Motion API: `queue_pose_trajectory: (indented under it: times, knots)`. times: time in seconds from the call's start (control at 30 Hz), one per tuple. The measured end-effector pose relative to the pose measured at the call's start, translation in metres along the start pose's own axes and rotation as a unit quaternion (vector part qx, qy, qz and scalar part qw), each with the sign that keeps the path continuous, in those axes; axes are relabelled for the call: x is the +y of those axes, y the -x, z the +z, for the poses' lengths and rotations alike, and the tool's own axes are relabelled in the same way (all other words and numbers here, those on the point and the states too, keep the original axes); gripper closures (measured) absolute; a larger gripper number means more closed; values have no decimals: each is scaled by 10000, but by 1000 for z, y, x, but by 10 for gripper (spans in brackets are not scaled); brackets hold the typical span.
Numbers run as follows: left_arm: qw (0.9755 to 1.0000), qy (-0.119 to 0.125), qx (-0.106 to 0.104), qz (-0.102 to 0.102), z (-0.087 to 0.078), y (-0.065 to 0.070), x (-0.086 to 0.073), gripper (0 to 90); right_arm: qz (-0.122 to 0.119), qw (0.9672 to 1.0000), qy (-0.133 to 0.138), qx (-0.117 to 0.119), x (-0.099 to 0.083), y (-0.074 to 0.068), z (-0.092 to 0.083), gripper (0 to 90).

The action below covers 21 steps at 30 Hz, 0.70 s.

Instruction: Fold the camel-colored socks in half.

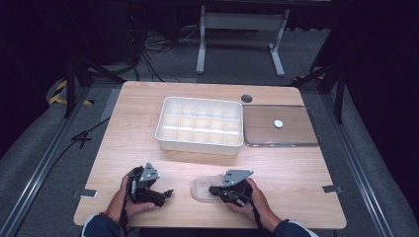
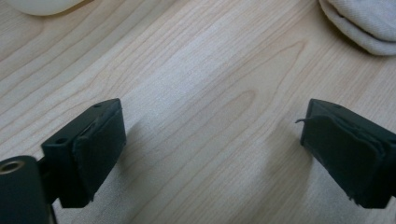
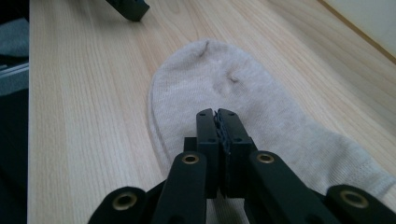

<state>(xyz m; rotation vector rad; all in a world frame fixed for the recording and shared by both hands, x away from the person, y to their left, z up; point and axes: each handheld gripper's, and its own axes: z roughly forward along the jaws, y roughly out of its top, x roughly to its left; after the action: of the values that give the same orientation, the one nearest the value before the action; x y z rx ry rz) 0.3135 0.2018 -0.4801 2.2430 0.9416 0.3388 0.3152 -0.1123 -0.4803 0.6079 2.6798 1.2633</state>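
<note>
The sock (image 1: 203, 187) lies flat near the table's (image 1: 118, 148) front edge, with bare wood around it and the white divided box (image 1: 200, 124) and tray (image 1: 279, 126) well apart behind. The right gripper (image 3: 218, 122) hovers low over the sock, jaws pressed together on nothing (pointing toward its toe). The left gripper (image 1: 160, 193) rests beside it, jaws spread over bare wood
</note>
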Motion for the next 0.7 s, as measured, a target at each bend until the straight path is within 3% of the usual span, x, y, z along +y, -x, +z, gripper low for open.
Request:
queue_pose_trajectory:
  times: [0.07, 0.1, 0.13, 0.2, 0.3, 0.4, 0.53, 0.57, 0.7]
  knots:
    - [9999, 31, 4, -113, 0, 0, 2, 194, -21, 10000, 0, -27, 0, -1, 1, 889]
    - [9996, 81, -148, -233, 0, 0, 4, 213, -51, 10000, 14, -33, 0, -1, 2, 889]
    - [9986, 169, -315, -387, 1, 0, 6, 249, -65, 10000, 26, -42, 1, -2, 2, 889]
    - [9964, 340, -454, -628, 2, 1, 11, 259, -66, 10000, 46, -56, 1, -4, 4, 890]
    - [9917, 674, -753, -789, 4, 10, 21, 267, -115, 9999, 85, -75, 2, -5, 6, 890]
    - [9940, 599, -757, -517, 11, 23, 31, 273, -69, 9999, 86, -48, 2, -6, 7, 890]
    - [9967, 261, -735, -234, 27, 35, 37, 278, -102, 9999, 106, -59, 3, -7, 9, 890]
    - [9972, 159, -709, -200, 30, 37, 37, 279, -114, 9999, 107, -58, 4, -7, 10, 890]
    - [9983, 138, -562, -106, 34, 41, 40, 300, -107, 9999, 122, -19, 4, -7, 11, 890]
